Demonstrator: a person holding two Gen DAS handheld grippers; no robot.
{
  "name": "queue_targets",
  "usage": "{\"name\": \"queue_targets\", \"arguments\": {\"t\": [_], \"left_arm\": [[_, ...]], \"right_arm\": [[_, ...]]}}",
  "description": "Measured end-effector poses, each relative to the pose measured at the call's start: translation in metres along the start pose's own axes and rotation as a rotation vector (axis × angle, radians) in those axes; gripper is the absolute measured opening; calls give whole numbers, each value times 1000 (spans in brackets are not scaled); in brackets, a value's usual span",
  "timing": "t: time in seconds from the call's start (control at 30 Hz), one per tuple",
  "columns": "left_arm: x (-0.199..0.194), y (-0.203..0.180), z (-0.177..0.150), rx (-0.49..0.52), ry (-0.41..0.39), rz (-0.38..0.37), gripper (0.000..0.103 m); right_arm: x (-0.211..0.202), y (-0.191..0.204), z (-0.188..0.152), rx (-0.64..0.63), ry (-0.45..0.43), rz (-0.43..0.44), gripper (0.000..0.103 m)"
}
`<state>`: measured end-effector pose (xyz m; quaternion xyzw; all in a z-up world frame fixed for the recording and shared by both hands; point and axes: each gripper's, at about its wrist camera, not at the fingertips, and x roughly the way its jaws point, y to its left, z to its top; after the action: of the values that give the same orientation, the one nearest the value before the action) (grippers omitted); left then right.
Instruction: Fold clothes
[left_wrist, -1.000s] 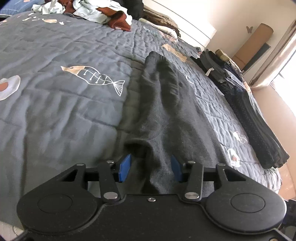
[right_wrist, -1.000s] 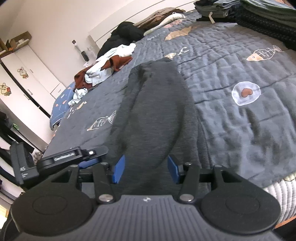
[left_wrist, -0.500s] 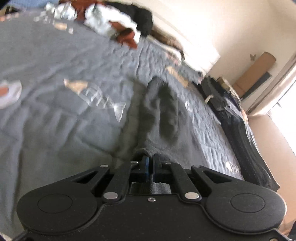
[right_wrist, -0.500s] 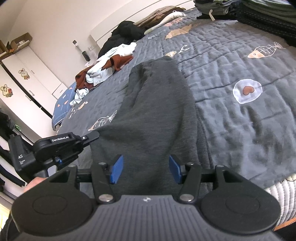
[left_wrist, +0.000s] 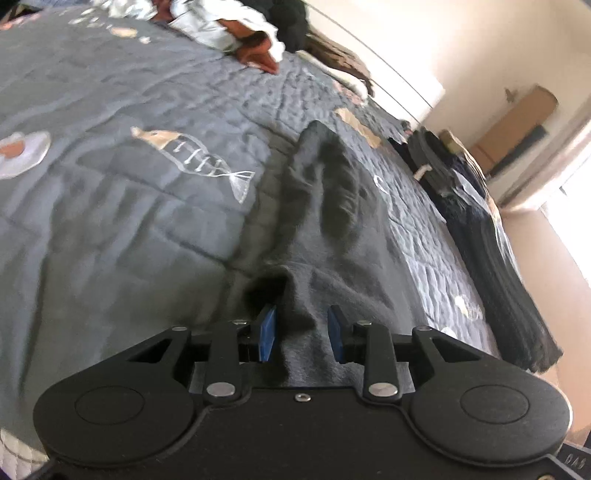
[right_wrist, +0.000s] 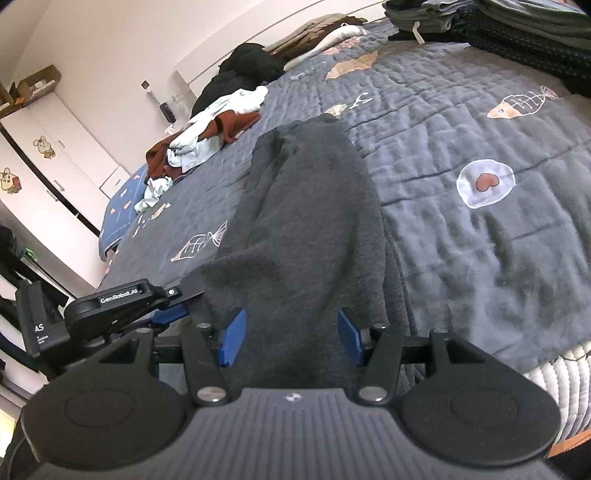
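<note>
A dark grey garment (left_wrist: 332, 221) lies lengthwise on the bed, folded into a long narrow strip (right_wrist: 310, 221). My left gripper (left_wrist: 302, 332) is at its near left corner. Its jaws are opening, and a raised fold of the grey cloth stands between the blue pads (left_wrist: 266, 332) without being pinched. The same gripper (right_wrist: 184, 299) shows in the right wrist view, at the cloth's left edge. My right gripper (right_wrist: 291, 338) sits over the near end of the garment. Its pads (right_wrist: 232, 338) stand wide apart and the cloth runs beneath and between them.
The grey quilt (right_wrist: 480, 129) with fish prints covers the bed. A heap of unfolded white and rust clothes (right_wrist: 210, 136) lies at the far left. Stacks of folded dark clothes (left_wrist: 491, 236) line the right edge. White wardrobes (right_wrist: 55, 147) stand beyond the bed.
The left gripper closed on the garment's corner, then parted its pads again, leaving a pulled-up ridge of cloth between them. The right gripper stayed where it was.
</note>
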<state>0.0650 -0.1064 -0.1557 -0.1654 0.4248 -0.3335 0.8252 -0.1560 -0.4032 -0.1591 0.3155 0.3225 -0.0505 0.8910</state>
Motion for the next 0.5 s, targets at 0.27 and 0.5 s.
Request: {"name": "queue_targets", "arguments": {"t": [0.27, 0.5], "left_arm": [[-11, 7, 8, -60, -70, 2, 7], [-25, 12, 12, -116, -92, 10, 15]], "right_arm": [[-2, -2, 0, 5, -8, -8, 54], [-3, 0, 4, 1, -28, -1, 54]]}}
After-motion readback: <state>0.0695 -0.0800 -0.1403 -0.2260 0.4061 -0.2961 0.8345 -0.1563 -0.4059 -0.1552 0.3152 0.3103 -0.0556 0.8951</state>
